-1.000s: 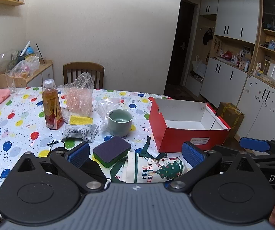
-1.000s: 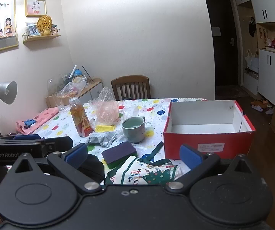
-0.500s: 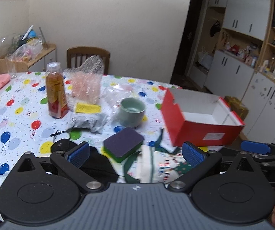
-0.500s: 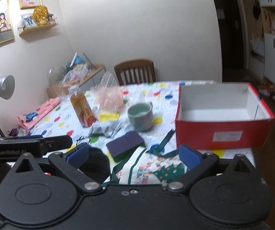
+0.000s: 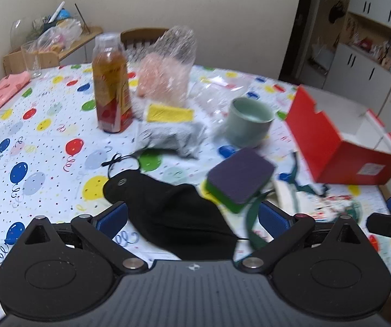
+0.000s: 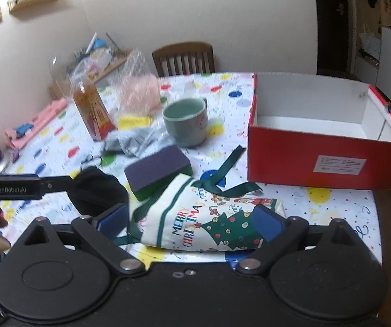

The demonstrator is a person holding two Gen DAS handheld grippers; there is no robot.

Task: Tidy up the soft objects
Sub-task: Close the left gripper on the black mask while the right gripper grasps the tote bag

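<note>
Moved: both my grippers have come closer to the table's near edge.
Left gripper (image 5: 192,216): spread wide over black pouch (image 5: 168,207) (not gripping).
Right gripper (image 6: 191,219): spread wide over Christmas bag (image 6: 209,218).
Red box (image 6: 329,163): far right, empty.

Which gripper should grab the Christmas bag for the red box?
Right, probably. The right gripper is open with the Christmas bag lying between its pads, and the red box is on its side. The left gripper faces the black pouch.
</note>
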